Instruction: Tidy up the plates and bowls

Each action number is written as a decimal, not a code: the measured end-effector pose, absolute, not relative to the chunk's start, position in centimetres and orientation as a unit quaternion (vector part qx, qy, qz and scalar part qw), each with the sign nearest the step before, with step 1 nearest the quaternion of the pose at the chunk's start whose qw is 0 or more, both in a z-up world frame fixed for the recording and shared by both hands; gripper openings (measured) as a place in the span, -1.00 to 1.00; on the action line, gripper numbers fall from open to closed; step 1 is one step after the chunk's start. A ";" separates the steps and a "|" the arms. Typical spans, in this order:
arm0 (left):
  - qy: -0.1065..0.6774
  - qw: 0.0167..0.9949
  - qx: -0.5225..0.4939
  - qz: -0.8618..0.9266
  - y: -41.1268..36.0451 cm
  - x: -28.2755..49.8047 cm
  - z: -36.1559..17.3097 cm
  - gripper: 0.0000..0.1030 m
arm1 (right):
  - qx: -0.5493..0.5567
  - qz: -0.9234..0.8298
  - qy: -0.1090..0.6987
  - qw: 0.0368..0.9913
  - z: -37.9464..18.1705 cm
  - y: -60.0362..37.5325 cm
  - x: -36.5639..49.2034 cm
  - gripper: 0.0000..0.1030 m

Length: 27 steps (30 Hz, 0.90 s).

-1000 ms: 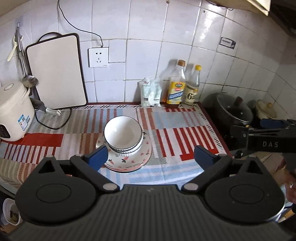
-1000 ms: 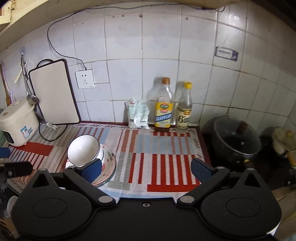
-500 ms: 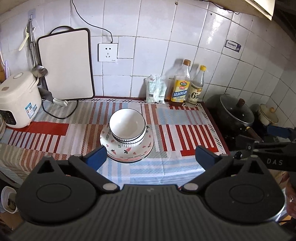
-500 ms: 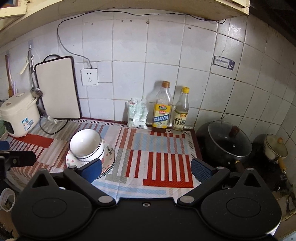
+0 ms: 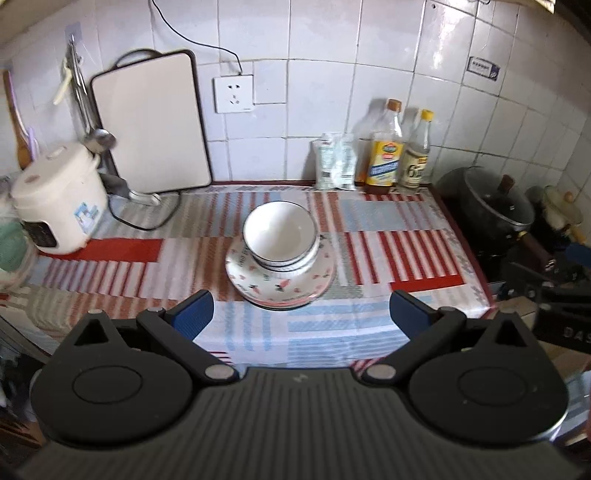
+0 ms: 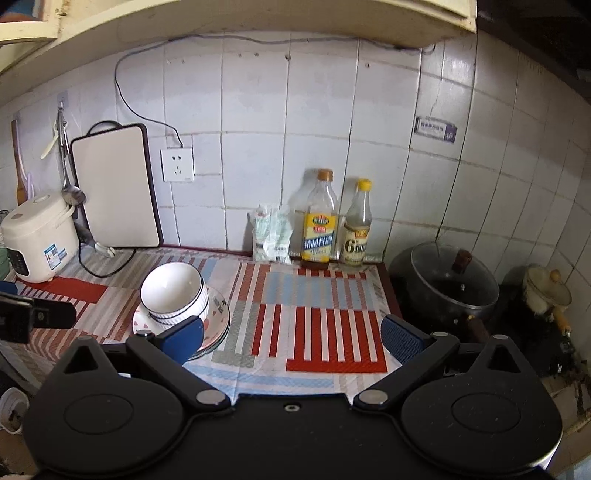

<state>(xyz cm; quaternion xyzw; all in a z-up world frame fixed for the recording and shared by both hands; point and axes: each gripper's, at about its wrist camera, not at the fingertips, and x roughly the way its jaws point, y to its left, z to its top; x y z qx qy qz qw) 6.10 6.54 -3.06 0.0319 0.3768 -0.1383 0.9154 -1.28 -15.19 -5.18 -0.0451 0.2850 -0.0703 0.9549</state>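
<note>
While both grippers are hanging back from the worktop (image 5: 369, 325), the stack of crockery is sitting where it sat a second ago, in the middle of the striped cloth (image 6: 332, 306). What is changing is the view: over that second the left gripper (image 5: 301, 314) has been pulling away and rising, so the stack now shows farther off and more of the tiled wall is coming into sight above it. The right gripper (image 6: 291, 336) has been lifting too, with the underside of the wall cabinet (image 6: 258, 18) now showing at the top of its view.

The bowls (image 5: 280, 234) are nesting one inside another, white with a dark rim line, on top of the plates (image 5: 280, 286), which carry small red and dark prints. In the right wrist view the same bowls (image 6: 173, 291) are leaning a little on the plates (image 6: 218, 314), partly behind the near blue pad.

Jaws on the left gripper are standing wide apart, holding nothing and touching nothing; the cloth is showing bare between the blue pads. Jaws on the right gripper are standing just as wide, likewise empty.

Against the wall the two bottles (image 6: 319, 221) are standing side by side, the rice cooker (image 5: 55, 199) is sitting at the left, and the lidded pot (image 6: 450, 280) is sitting beyond the worktop's right edge.
</note>
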 end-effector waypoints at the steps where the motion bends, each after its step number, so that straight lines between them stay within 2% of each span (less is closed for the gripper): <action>1: 0.375 0.916 0.036 -0.136 6.5 6.0 -3.1 1.00 | -0.049 -0.070 0.278 0.957 -5.2 -15.1 -1.4 1.00; 7: 0.365 0.920 0.033 -0.137 6.4 5.6 -3.4 1.00 | -0.059 -0.078 0.249 0.963 -5.5 -14.3 -2.0 1.00; 14: 0.336 0.932 0.046 -0.127 5.7 5.2 -3.8 1.00 | -0.043 -0.091 0.264 0.959 -6.1 -14.9 -1.6 1.00; 27: 0.346 0.929 0.045 -0.126 5.7 6.3 -5.4 1.00 | -0.033 -0.101 0.284 0.953 -6.8 -15.5 -0.6 1.00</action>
